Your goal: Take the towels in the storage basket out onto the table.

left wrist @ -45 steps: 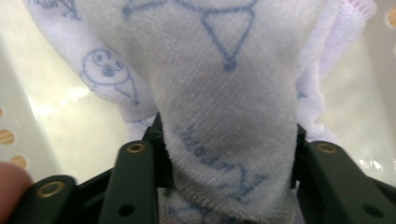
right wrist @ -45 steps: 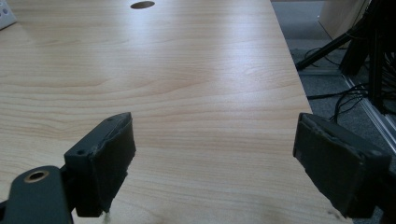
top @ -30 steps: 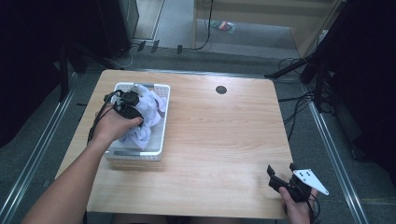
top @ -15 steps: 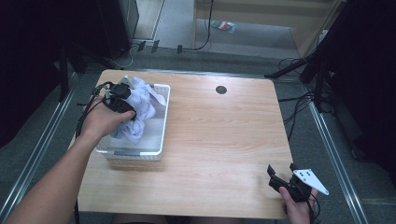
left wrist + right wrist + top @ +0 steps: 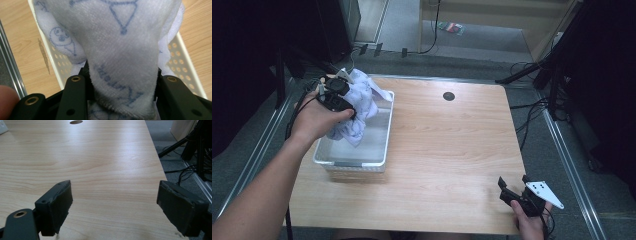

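**Left gripper holds a printed towel above the basket; right gripper rests wide at the near corner**

Nearest the person, at the near right corner of the pale wooden table, the right hand holds the black two-jaw right gripper with its grey three-cornered plate on top. Its jaws stand wide apart with nothing between them; in the right gripper view bare wood grain shows in the gap and the dark pads hang just over the tabletop.

Farther in and on the left side, a white perforated plastic basket sits on the table, its long side running away from the person. The left forearm comes up from the bottom left, and the left hand grips the black left gripper over the far left end of the basket. That gripper is clamped on a soft white terry towel with blue printed figures and lettering: the left gripper view shows the cloth bunched between the two jaws, with the basket's holed walls behind it. In the high view the towel is lifted, its lower end hanging down into the basket.

Beyond, near the far edge, a small dark round hole marks the tabletop. Past the table lie grey floor and black cables.
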Motion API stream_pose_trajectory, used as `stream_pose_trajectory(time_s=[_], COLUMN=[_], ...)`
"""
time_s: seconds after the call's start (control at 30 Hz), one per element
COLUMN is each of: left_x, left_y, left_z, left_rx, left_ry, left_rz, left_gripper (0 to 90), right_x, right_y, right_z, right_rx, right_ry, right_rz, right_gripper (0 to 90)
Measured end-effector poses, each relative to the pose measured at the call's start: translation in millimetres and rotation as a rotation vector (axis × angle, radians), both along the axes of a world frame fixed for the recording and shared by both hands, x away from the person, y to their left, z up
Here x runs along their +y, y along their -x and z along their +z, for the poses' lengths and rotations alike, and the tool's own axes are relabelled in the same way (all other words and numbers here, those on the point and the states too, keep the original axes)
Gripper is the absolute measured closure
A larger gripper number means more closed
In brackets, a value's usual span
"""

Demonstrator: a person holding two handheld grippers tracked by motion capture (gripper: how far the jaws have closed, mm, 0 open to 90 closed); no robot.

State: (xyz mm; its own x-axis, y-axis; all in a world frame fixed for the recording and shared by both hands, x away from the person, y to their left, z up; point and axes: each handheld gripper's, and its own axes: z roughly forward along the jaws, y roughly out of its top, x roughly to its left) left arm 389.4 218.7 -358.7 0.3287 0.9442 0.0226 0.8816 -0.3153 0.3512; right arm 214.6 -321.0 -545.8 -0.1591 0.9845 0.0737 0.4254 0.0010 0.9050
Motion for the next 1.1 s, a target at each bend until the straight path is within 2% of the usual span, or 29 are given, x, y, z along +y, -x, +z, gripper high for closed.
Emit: stream_pose_trajectory(time_s=[0.2,0.5,0.53,1.1], left_x=[-7.3,-26.3,-32.3,-84.5], left_y=[1.0,0.7,0.2,-4.6], left_z=[14.2,21.7,22.7,14.1], left_rx=[-0.016,-0.028,-0.031,-0.036], left_ry=[0.004,0.010,0.011,0.036], left_rz=[-0.018,-0.051,-0.059,-0.132], left_gripper=[58.8,58.1,58.1,57.7], right_x=[0.2,0.2,0.3,0.5], right_y=[0.0,0.0,-0.1,0.6], right_z=[0.0,0.0,0.0,0.1], right_rx=[0.000,0.000,0.001,-0.001], right_ry=[0.003,0.005,0.005,0.003], right_rz=[0.001,0.003,0.004,0.003], right_gripper=[13.6,13.7,13.7,13.7])
